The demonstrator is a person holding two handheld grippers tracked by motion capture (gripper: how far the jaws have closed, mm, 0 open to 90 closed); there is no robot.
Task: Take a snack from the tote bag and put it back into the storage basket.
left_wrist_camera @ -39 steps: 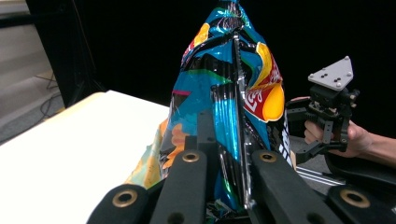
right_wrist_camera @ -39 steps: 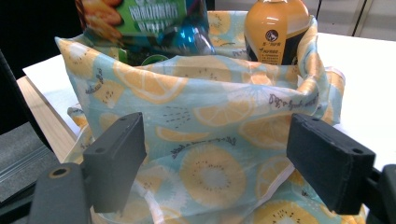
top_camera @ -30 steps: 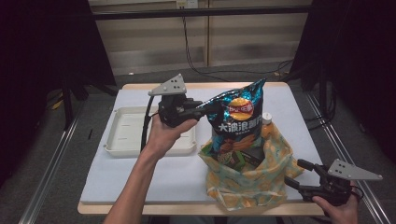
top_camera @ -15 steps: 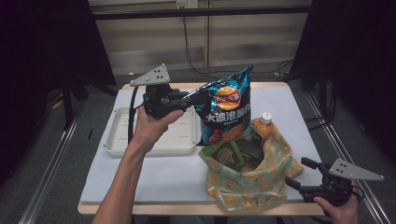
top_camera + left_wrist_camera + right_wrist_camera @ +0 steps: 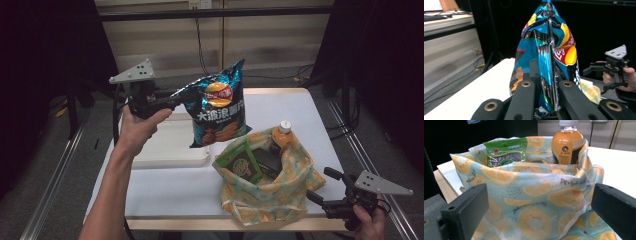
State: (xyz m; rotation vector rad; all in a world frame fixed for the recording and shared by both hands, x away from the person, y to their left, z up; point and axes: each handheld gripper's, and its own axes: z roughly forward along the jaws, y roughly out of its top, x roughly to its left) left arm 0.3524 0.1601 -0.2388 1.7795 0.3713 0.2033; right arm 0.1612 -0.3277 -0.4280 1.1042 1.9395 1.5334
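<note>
White cloth covers the table, which stands in a dim room with dark curtains at both sides and pale panelling behind. Over its far left part the left gripper is held up in the air, its jaws clamped on the upper corner of a blue chip bag, so the bag hangs free, tilted, above the edge of a white tray. From the left gripper view the crimped back seam of the bag runs straight up from between the two black jaws, which pinch the foil at its bottom edge. Near the table's front right corner the right gripper has just been opening its jaws; they stand wide with nothing pressed between them, just beside a lemon-print cloth bag. That bag holds an orange drink bottle upright and a green snack packet.
</note>
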